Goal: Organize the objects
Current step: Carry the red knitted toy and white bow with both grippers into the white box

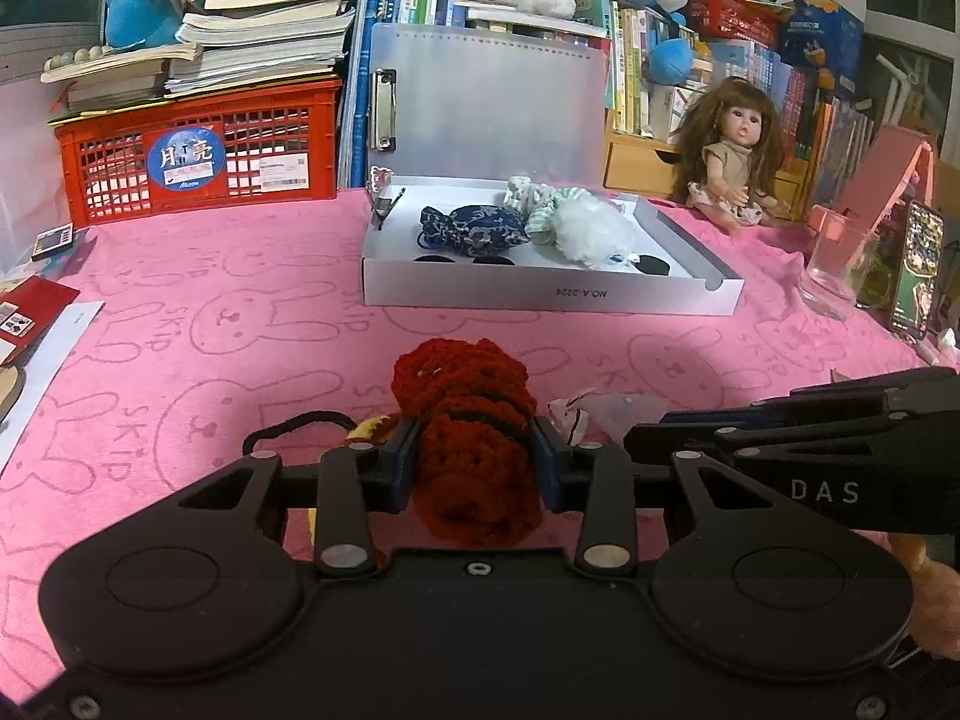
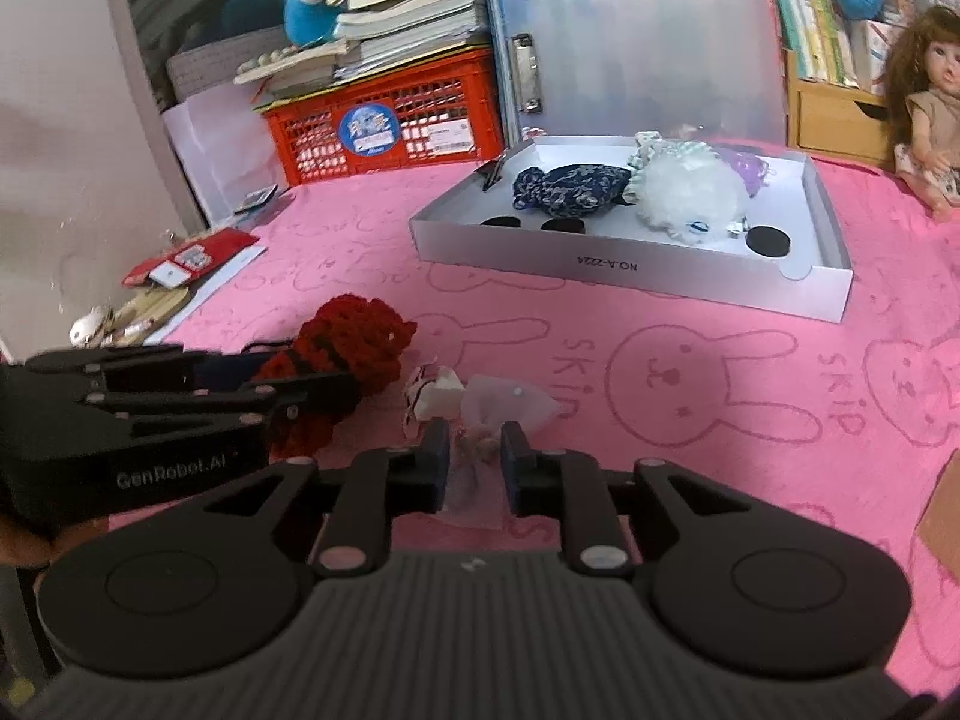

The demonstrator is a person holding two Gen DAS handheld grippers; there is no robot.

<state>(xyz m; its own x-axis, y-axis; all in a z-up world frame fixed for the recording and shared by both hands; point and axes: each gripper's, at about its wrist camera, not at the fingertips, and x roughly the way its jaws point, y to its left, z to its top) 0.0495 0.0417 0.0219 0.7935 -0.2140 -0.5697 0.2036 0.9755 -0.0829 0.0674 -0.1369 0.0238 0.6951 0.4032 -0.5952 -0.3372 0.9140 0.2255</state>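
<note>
White shallow box (image 1: 552,294) sits open on the pink rabbit-print cloth (image 1: 180,348), ahead of both sets of fingers, its translucent lid (image 1: 486,102) standing upright behind it. Contents: dark blue patterned pouch (image 1: 471,231) at the left, green-and-white striped fabric piece (image 1: 531,210) in the middle, white fluffy item (image 1: 591,231) touching it on the right. In the right wrist view a purple item (image 2: 747,165) shows behind the white fluffy one. Black round spots line the box floor along its near wall.

Red lattice crate (image 1: 198,150) stands far left of the box, books (image 1: 240,30) stacked on top; what is inside it cannot be told.

Left gripper (image 1: 477,459): fingers clamped on the red crocheted piece (image 1: 462,396), which fills the gap between the blue pads and bulges out ahead of the tips. A black elastic loop (image 1: 294,423) lies just left of the left finger.

Right gripper (image 2: 474,456): fingers narrowly apart, a sheer white fabric piece (image 2: 504,405) lying between them and spreading ahead of the tips on the cloth; whether the pads press on it cannot be told. Left gripper lies close beside it to the left
</note>
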